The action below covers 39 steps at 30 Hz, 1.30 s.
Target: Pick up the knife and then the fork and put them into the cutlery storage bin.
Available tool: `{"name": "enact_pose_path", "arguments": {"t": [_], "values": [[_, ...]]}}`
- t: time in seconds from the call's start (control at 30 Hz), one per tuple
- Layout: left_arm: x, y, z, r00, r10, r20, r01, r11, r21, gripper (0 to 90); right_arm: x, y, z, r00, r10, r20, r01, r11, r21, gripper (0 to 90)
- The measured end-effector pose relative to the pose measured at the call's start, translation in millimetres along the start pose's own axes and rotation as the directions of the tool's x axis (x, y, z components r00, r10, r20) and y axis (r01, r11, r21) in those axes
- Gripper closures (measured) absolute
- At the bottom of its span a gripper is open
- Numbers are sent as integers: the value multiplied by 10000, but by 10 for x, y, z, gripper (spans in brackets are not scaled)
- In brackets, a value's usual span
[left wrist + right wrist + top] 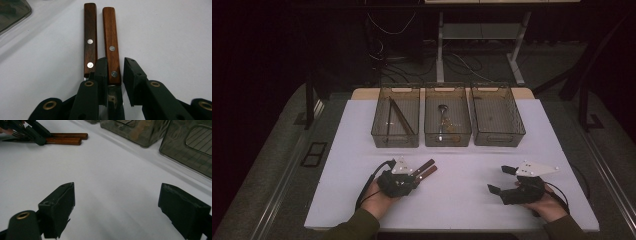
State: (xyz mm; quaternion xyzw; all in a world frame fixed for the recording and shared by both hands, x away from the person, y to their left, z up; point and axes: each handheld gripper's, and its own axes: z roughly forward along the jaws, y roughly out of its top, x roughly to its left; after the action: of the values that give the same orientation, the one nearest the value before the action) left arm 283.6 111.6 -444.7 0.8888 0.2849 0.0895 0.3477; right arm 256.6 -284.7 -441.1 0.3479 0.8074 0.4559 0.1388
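Two wooden-handled knives lie side by side on the white table [462, 200], handles pointing away and to the right. In the left gripper view the darker handle [90, 37] lies left of the lighter handle [111, 42], each with metal rivets. My left gripper [116, 61] [416, 175] straddles the base of the lighter handle. Its left jaw sits between the two handles, and a narrow gap shows at the right jaw. The metal blade [115, 100] runs under the jaws. My right gripper [117, 187] [498, 179] stands wide open over bare table at the front right, holding nothing.
Three clear bins stand in a row at the back of the table. The left bin [395, 142] holds long thin sticks, the middle bin [447, 141] a spoon, and the right bin [499, 140] looks bare. Dark floor and desk legs lie beyond.
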Motion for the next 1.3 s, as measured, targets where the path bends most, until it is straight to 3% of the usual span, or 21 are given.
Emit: {"name": "enact_pose_path", "arguments": {"t": [0.2, 0.57, 0.93, 1.07, 1.2, 1.27, 1.3], "values": [[-37, 3, 4, 9995, -6, -319, 7, 10000, 36, 758, -2, 3, 1, 10000, 54, -18, -54, 10000, -56, 142], [-51, 24, 4, 9991, -74, -414, 79, 9999, 127, 768, -8, 4, 1, 9992, 387, -33, -387, 9992, -103, 141], [-22, 118, -74, 9977, -34, 682, 41, 9999, -110, 767, -36, 27, -15, 9989, 439, -174, -437, 9989, 144, 141], [-61, 188, -103, 9903, 291, 1356, -262, 9994, -227, 767, -42, 69, -40, 9974, 495, -530, -481, 9985, 263, 141], [-131, 282, -122, 9742, 850, 2092, -798, 9963, -330, 766, -22, 126, -65, 9947, 106, -1027, -76, 9995, 291, 141], [-152, 335, -112, 9674, 1166, 2246, -1136, 9932, -261, 766, -11, 162, -71, 9890, -40, -1481, 101, 9991, 403, 141], [-157, 360, -105, 9629, 1312, 2360, -1287, 9913, -258, 766, -14, 181, -64, 9815, -74, -1911, 161, 9989, 441, 141]]}}
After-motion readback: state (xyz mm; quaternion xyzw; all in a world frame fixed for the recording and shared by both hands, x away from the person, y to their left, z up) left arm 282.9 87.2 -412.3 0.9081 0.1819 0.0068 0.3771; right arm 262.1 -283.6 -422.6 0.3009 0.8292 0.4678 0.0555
